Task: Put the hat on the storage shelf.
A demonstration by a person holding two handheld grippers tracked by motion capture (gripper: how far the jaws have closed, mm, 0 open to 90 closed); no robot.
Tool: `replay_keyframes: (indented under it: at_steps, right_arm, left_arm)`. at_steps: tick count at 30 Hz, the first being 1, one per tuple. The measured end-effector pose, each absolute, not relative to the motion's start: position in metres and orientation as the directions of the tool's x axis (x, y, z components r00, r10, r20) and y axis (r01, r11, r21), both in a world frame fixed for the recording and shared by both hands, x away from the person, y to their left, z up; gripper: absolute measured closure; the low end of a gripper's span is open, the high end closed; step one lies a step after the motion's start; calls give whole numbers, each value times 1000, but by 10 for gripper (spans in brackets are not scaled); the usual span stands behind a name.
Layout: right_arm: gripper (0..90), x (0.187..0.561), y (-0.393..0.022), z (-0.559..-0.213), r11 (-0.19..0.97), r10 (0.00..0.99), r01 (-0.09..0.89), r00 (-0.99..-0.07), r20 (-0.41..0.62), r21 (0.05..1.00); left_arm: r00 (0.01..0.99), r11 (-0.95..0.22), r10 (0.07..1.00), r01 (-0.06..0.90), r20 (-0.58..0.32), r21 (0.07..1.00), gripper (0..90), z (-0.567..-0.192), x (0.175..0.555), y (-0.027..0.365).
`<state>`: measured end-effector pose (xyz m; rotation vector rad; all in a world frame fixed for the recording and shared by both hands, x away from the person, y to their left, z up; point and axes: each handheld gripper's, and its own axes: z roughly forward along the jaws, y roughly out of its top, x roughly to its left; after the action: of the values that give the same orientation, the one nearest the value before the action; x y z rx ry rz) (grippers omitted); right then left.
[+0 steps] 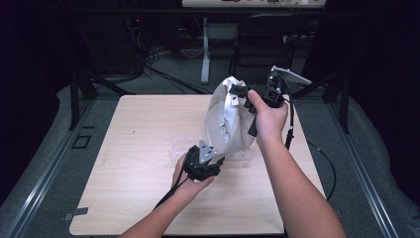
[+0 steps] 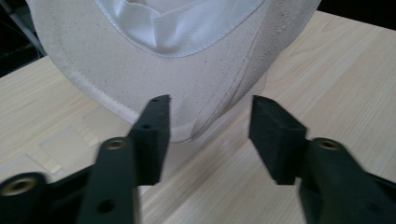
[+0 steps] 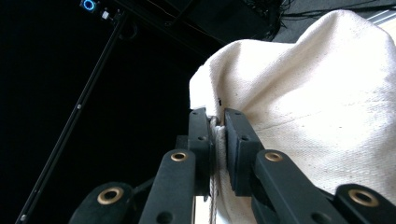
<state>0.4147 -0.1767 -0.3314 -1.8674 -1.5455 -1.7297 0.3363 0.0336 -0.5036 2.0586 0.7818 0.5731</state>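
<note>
One cream canvas bag (image 1: 227, 121), white lining showing at its mouth in the left gripper view, hung upright off the right gripper (image 1: 241, 92) with its bottom end down at or just above the wooden table (image 1: 138, 148); contact couldn't be confirmed. Right gripper's jaws were clamped on a fold of the bag's seamed edge (image 3: 215, 135) near the top, fabric pinched flat between both pads, a thread of cord or stitching running down between them. Right hand (image 1: 270, 119) carried it raised, just right of the bag.

Left gripper (image 2: 208, 135) sat low, just below and in front of the bag's bottom edge, jaws spread wide, nothing between them. One jaw tip overlapped the stitched hem (image 2: 100, 95) in the left gripper view; touching or just in front, can't tell. Left hand (image 1: 190, 181) came in from beneath.

Judgement: step in hand looked like taking a second hold on the lower hem. To do it well: keep the right grip steady so the cloth hangs taut, slide the open jaws astride the hem rather than the loose belly, bite on the stitched band where it's stiffest, close only once the fabric is fully between the pads.

Count: one bag, two grippers, one table. Some clear flat sheet (image 2: 70, 144) lay on the table under the bag, left of the left gripper's jaws; number of pieces unclear.
</note>
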Motion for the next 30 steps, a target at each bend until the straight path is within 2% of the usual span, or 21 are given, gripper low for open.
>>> replay_keyframes:
  at_steps: [6, 12, 15, 19, 22, 25, 30]
  right_arm:
    - [822, 413, -176, -331, -446, 554, 742, -209, 806, 500]
    - [822, 412, -173, -329, -448, 551, 741, -211, 807, 500]
    - [822, 412, -171, -329, -451, 553, 740, -208, 807, 499]
    - [821, 412, -171, -330, -444, 560, 741, -210, 802, 504]
    - [821, 411, -172, -329, -440, 562, 742, -213, 799, 507]
    - [820, 411, -173, -328, -448, 564, 738, -205, 800, 505]
    - [819, 412, -174, -326, -447, 557, 739, -212, 803, 505]
  left_arm:
    - [689, -475, 713, 335, 132, 814, 549, -509, 343, 30]
    - [695, -454, 711, 334, 110, 826, 475, -511, 347, 24]
    - [684, -466, 716, 321, 139, 824, 470, -509, 346, 19]
    - [668, -467, 735, 370, 119, 803, 601, -509, 349, 23]
    - [672, -468, 731, 364, 121, 805, 700, -507, 348, 30]
    - [672, -452, 732, 361, 108, 816, 747, -504, 349, 38]
    - [683, -440, 724, 356, 91, 825, 767, -501, 352, 47]
